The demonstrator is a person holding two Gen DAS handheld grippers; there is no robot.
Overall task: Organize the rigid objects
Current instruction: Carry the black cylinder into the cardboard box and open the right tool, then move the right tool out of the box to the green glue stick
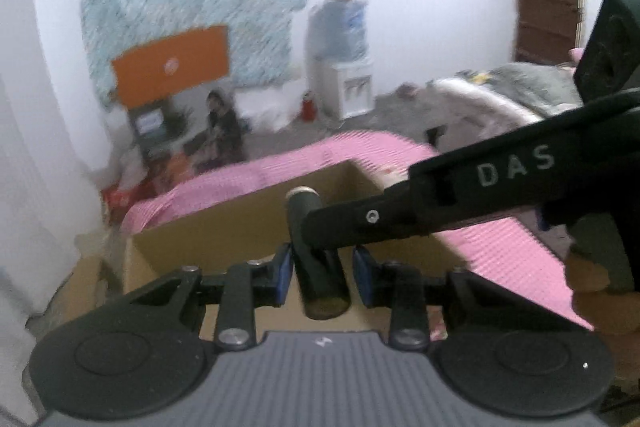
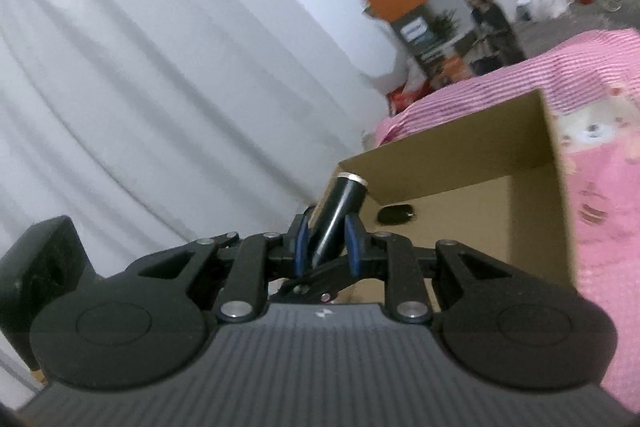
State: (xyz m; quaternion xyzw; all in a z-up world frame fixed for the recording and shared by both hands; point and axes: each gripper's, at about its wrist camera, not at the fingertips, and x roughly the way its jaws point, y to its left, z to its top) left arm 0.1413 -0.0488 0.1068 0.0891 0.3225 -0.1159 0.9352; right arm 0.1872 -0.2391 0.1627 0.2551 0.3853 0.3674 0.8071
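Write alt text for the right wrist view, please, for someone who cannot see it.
The right tongs are shut on a black cylinder with a silver-rimmed end, tilted up before an open cardboard box. The box sits on a pink striped cloth; a small dark object lies inside.

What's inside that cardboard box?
Looking into the cardboard box from the right wrist view, one small dark oval thing lies on the bottom. The rest of the floor is hidden behind the hand-held gripper and the black tube it holds.
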